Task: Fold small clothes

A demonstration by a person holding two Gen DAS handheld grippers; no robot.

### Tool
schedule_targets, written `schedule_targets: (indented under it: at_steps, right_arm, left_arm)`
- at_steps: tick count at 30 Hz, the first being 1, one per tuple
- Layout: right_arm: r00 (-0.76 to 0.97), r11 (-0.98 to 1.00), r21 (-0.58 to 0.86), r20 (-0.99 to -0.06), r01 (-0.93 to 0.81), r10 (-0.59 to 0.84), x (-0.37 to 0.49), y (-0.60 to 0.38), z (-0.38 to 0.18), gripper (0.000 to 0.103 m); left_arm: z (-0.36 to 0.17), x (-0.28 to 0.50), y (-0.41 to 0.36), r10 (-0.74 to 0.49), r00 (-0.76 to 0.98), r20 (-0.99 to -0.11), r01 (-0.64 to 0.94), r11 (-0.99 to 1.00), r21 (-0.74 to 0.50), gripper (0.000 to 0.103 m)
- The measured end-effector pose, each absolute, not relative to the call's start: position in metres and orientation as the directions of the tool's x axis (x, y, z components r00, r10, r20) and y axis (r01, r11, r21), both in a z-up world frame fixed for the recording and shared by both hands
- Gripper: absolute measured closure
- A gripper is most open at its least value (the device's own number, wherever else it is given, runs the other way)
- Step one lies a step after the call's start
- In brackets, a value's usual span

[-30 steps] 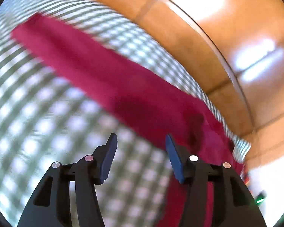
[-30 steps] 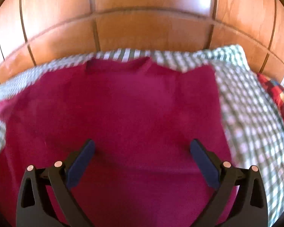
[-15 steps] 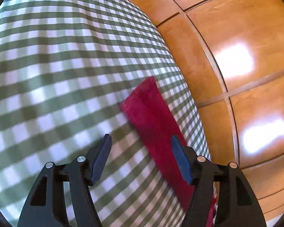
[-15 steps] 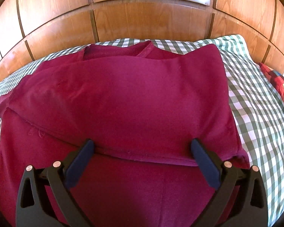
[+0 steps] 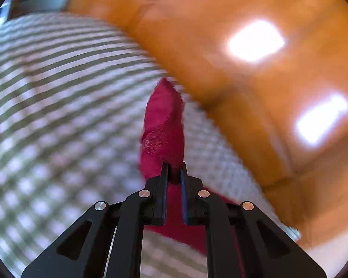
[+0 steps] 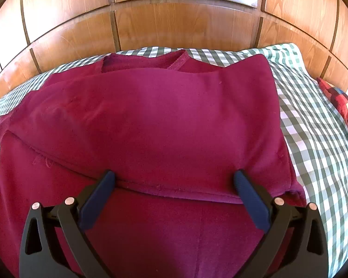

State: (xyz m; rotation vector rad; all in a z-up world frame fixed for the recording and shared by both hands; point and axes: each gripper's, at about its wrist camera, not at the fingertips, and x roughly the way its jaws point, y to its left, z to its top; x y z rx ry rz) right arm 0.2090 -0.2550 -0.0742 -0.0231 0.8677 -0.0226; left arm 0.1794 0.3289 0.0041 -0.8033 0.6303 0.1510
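On the checked bed (image 6: 313,120), the maroon shirt (image 6: 150,120) is lying folded; the left gripper (image 5: 173,169) is pinching its sleeve (image 5: 164,120) toward 12 o'clock; the right gripper (image 6: 174,180) is hovering spread wide.

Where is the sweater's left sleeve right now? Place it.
In the left wrist view, the sleeve sits centre frame, pinched in the left claw, over the checked sheet near the wooden headboard.

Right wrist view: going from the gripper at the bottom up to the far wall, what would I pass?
Right gripper, open → maroon shirt with a layer folded over → green checked bedsheet → wooden headboard.
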Motion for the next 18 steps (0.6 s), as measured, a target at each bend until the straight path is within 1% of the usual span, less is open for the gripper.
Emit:
schedule_targets:
  at_steps: [2, 4, 8, 10, 12, 15, 16, 17, 18]
  right_arm:
    - [0.648, 1.0, -0.027, -0.761, 0.009, -0.027, 0.209, -0.256, -0.074, 0.002]
    - [0.649, 1.0, -0.022, -0.76, 0.009, -0.023, 0.208, -0.256, -0.074, 0.002]
    - [0.651, 1.0, -0.012, -0.759, 0.009, -0.015, 0.208, -0.257, -0.074, 0.002]
    - [0.653, 1.0, -0.007, -0.757, 0.009, -0.011, 0.208, -0.258, -0.074, 0.002]
    - [0.654, 1.0, 0.002, -0.757, 0.009, -0.005, 0.208, -0.259, -0.074, 0.002]
    - [0.654, 1.0, 0.019, -0.756, 0.008, 0.009, 0.208, -0.261, -0.073, 0.002]
    - [0.654, 1.0, 0.023, -0.757, 0.007, 0.012, 0.208, -0.261, -0.073, 0.002]
    - [0.652, 1.0, 0.027, -0.758, 0.007, 0.016, 0.208, -0.262, -0.073, 0.002]
    - [0.649, 0.999, 0.034, -0.761, 0.005, 0.022, 0.209, -0.263, -0.071, 0.002]
  left_arm:
    - [0.027, 0.182, 0.288, -0.163, 0.834, -0.527, -0.248, 0.743, -0.621, 0.095]
    - [0.045, 0.185, 0.235, -0.258, 0.841, -0.476, -0.114, 0.775, -0.622, 0.095]
    - [0.052, 0.196, 0.135, -0.395, 0.796, -0.458, 0.076, 0.816, -0.573, 0.095]
    - [0.039, 0.203, 0.083, -0.454, 0.747, -0.487, 0.137, 0.82, -0.555, 0.095]
    - [0.022, 0.208, 0.047, -0.494, 0.697, -0.52, 0.165, 0.816, -0.554, 0.095]
    - [-0.011, 0.209, -0.003, -0.5, 0.613, -0.611, 0.191, 0.845, -0.5, 0.094]
    - [-0.018, 0.209, -0.011, -0.503, 0.59, -0.632, 0.204, 0.85, -0.486, 0.09]
    - [-0.025, 0.206, -0.016, -0.506, 0.571, -0.646, 0.217, 0.852, -0.476, 0.082]
    - [-0.031, 0.203, -0.018, -0.505, 0.564, -0.653, 0.227, 0.855, -0.466, 0.077]
